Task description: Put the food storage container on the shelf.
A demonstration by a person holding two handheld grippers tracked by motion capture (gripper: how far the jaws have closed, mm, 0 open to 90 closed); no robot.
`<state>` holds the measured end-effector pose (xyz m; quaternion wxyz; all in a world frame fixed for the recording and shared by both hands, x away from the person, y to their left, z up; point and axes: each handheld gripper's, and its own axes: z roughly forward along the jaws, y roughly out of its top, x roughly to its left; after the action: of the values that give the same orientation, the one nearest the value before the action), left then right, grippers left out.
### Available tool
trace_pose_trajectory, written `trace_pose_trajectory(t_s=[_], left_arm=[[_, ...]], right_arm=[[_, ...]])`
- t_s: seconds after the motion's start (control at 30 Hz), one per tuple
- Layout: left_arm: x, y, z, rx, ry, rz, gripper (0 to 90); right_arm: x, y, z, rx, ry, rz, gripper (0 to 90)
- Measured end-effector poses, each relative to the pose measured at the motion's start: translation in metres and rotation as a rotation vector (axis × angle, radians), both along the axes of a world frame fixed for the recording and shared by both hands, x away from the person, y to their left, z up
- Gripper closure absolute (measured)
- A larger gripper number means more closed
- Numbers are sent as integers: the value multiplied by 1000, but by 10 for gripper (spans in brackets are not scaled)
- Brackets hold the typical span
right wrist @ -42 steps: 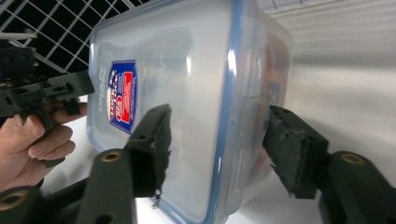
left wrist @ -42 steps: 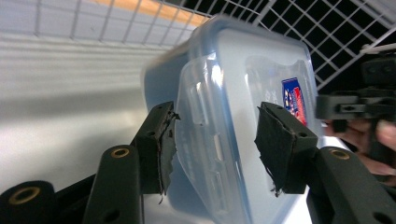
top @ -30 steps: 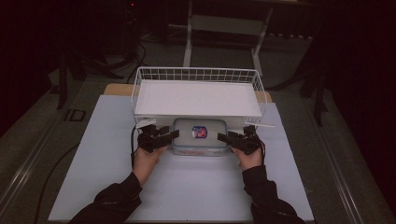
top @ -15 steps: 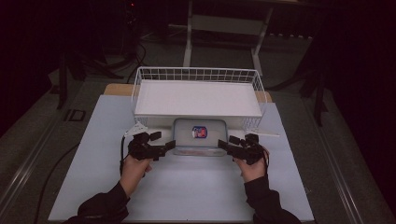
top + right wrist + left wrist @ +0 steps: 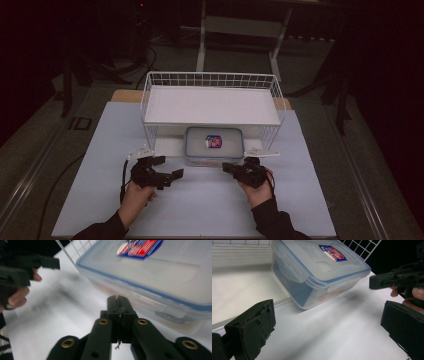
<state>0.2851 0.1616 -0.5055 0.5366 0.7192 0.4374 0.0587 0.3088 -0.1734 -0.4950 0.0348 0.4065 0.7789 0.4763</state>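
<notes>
The clear plastic container [image 5: 213, 145] has a blue-rimmed snap lid bearing a red-and-blue label [image 5: 213, 141]. It sits at the middle of the white table [image 5: 100, 150], partly under the front edge of the white wire basket [image 5: 210, 102]. The left gripper [image 5: 170, 173], jaws spread wide, lies toward the near left of the container, apart from it. The right gripper [image 5: 229, 167], jaws pressed together, is just beside the container's near right corner. Since half a second ago, both grippers have drawn back toward the table's near edge and the container lies farther under the basket.
</notes>
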Motion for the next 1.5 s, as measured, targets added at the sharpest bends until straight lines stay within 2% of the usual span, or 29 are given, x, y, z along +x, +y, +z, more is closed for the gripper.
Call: trace_pose_trajectory(t_s=[0.13,0.2,0.33,0.47,0.67,0.83,1.07,1.17,1.2,1.23,1.27,1.37,1.4,1.43,1.47,1.5], left_arm=[[0,0,0,-9,-20,6,0],[0,0,0,-19,-29,7,0],[-2,0,1,-10,-41,2,0],[-4,-1,7,6,-62,-4,0],[-5,1,8,-7,-64,0,0],[-6,2,11,-10,-88,8,0],[-5,2,8,-2,-79,7,0],[-5,1,7,3,-75,2,0],[-5,1,6,4,-77,3,0],[-5,0,6,4,-75,3,0],[-5,0,6,4,-74,1,0],[-5,1,6,6,-75,2,0],[-5,1,6,6,-75,1,0],[-4,1,5,7,-73,1,0],[-4,1,5,5,-73,1,0],[-4,1,6,2,-72,0,0]], right_arm=[[7,5,-8,-41,8,-11,896],[12,7,-11,-46,18,-29,897],[22,10,-16,-41,35,-35,897],[31,12,-13,-40,17,-49,896],[46,16,-13,-31,17,-65,896],[58,24,-12,-38,2,-76,897],[71,31,-7,-20,-12,-101,897],[71,37,-4,-14,-2,-104,897],[71,40,-2,-2,34,-110,897],[74,41,-2,-11,2,-97,898],[74,43,-3,-12,-5,-88,897],[70,50,-2,-19,20,-90,897],[72,48,-3,-27,-17,-86,897],[72,48,-3,-19,-9,-89,892],[70,48,-3,-4,22,-92,882],[71,47,-3,-6,1,-86,872]])
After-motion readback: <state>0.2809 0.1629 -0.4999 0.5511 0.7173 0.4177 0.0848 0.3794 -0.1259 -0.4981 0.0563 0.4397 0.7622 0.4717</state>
